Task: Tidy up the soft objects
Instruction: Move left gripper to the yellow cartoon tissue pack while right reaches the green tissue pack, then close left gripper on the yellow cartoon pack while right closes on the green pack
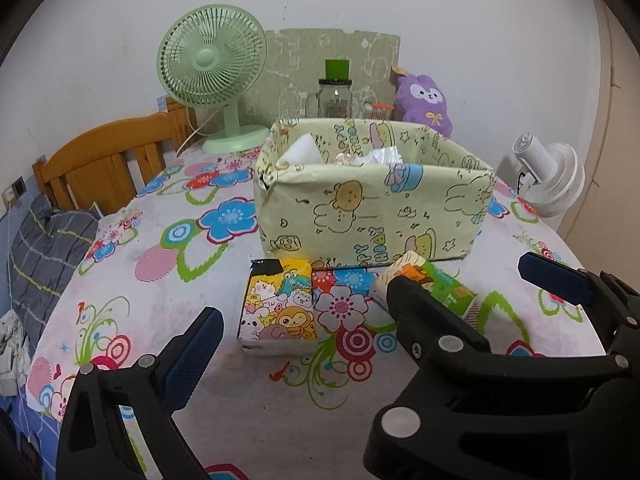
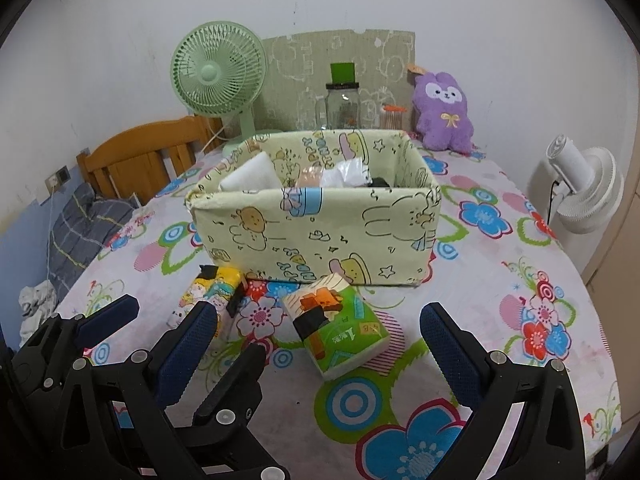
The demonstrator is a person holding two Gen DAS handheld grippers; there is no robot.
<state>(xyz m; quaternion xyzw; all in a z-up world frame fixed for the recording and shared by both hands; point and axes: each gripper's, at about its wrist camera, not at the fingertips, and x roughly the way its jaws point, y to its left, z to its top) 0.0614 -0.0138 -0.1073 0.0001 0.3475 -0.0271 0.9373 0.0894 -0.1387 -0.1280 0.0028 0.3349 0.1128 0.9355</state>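
A yellow cartoon tissue pack (image 1: pixel 280 308) lies on the flowered tablecloth in front of a pale green cartoon-print box (image 1: pixel 372 216). A green tissue pack (image 2: pixel 340 326) lies to its right, also seen in the left wrist view (image 1: pixel 440 286). The box (image 2: pixel 316 232) holds white and clear soft packets. My left gripper (image 1: pixel 304 328) is open just short of the yellow pack (image 2: pixel 208 292). My right gripper (image 2: pixel 320 344) is open with the green pack between its fingers, not touching. In the left wrist view the right gripper (image 1: pixel 472 280) shows at the right.
A green desk fan (image 1: pixel 212 76), a glass jar (image 1: pixel 334 98) and a purple plush (image 1: pixel 426 102) stand behind the box by the wall. A white fan (image 2: pixel 580 188) sits off the right edge. A wooden bed frame (image 1: pixel 108 156) and bedding lie left.
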